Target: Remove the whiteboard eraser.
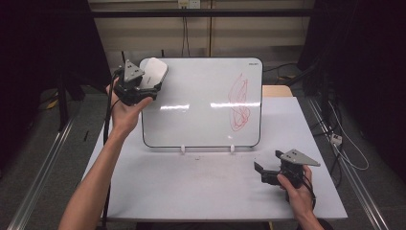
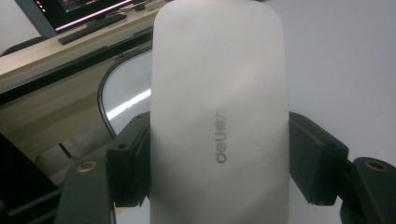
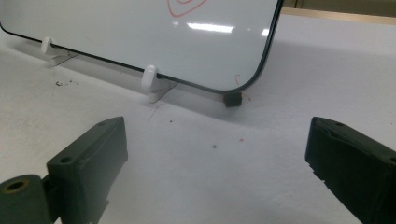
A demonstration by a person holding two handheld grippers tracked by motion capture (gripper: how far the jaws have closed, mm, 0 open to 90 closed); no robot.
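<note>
A whiteboard (image 1: pixel 201 103) stands tilted on two white clips on the table, with a red scribble (image 1: pixel 239 103) on its right half. My left gripper (image 1: pixel 148 84) is raised at the board's top left corner, shut on a white eraser (image 1: pixel 153 72) marked "deli". In the left gripper view the eraser (image 2: pixel 219 112) sits between both black pads (image 2: pixel 133 158), with the board's rim (image 2: pixel 105 107) behind it. My right gripper (image 1: pixel 268 165) rests low near the table's front right, open, nothing between its jaws. The right gripper view has the board's lower right corner (image 3: pixel 252 81) and a white clip (image 3: pixel 152 81).
The white table (image 1: pixel 191 187) has bare room in front of the board. A small black block (image 3: pixel 232 99) lies under the board's corner. Metal rails (image 1: pixel 38 172) run along both sides of the table. Cables (image 1: pixel 349 153) trail on the floor at right.
</note>
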